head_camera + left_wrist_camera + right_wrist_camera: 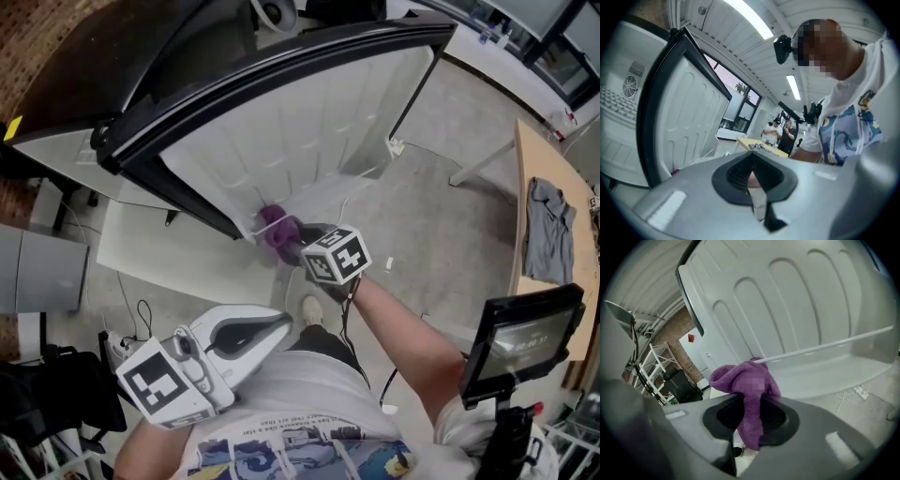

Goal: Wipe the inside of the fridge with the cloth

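The fridge door (309, 122) stands open, its white ribbed inner liner (797, 310) facing me. A purple cloth (278, 229) is bunched in my right gripper (298, 246), which is shut on it and holds it against the door's lower shelf rail (825, 347). In the right gripper view the cloth (749, 394) hangs between the jaws. My left gripper (272, 328) is held back near my torso, away from the door; its jaws are shut with nothing held. The liner (693, 117) shows at the left of the left gripper view.
A wooden table (553, 234) with a grey garment (547, 230) stands at the right. A monitor on a stand (520, 342) is at the lower right. Cables and a power strip (117, 347) lie on the concrete floor at the left. People stand far back (780, 133).
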Demonstrator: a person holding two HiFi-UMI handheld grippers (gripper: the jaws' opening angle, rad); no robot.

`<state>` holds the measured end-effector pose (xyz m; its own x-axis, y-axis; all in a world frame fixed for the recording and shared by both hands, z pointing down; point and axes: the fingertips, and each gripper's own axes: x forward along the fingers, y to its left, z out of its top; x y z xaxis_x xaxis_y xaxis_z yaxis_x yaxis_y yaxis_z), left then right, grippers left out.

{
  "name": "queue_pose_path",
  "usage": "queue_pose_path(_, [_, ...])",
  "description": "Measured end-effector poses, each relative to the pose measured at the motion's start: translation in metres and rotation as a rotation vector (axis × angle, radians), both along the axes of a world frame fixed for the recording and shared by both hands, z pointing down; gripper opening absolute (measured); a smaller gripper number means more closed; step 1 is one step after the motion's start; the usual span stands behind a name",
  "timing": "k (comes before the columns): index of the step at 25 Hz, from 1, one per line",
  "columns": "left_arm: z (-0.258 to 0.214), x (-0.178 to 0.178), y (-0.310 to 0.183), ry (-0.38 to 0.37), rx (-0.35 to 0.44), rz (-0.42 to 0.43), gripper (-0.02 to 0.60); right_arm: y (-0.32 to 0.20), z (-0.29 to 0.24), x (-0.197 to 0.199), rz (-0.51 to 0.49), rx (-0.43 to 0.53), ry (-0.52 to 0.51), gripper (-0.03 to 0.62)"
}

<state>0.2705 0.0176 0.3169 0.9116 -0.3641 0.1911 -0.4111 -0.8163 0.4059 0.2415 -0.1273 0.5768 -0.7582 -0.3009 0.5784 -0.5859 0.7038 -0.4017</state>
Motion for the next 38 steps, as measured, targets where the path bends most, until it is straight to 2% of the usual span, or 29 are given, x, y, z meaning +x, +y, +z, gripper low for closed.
queue_pose_path(14, [0.005, 0.023, -0.013, 0.005, -0.001, 0.034, 0.005, -0.034, 0.002, 0.061, 0.098, -0.024, -0.002, 0.080])
queue_pose_path(18, [0.015, 0.017, -0.012, -0.013, 0.037, 0.049, 0.005, -0.042, 0.004, 0.075, 0.133, -0.024, 0.008, 0.080])
queue_pose_path(21, [0.010, 0.027, -0.016, 0.011, 0.009, 0.050, 0.005, -0.052, 0.003, 0.092, 0.169, -0.035, 0.000, 0.080])
queue_pose_path(30, [0.011, 0.037, -0.020, 0.025, -0.003, 0.055, 0.005, -0.082, 0.003, 0.153, 0.337, -0.058, -0.027, 0.080])
queue_pose_path(33, [0.022, 0.024, -0.016, 0.006, 0.026, 0.070, 0.005, -0.085, 0.008, 0.172, 0.428, -0.056, -0.005, 0.080])
queue_pose_path(38, [0.022, 0.036, -0.024, 0.000, 0.041, 0.086, 0.005, -0.090, 0.007, 0.211, 0.514, -0.012, 0.048, 0.080])
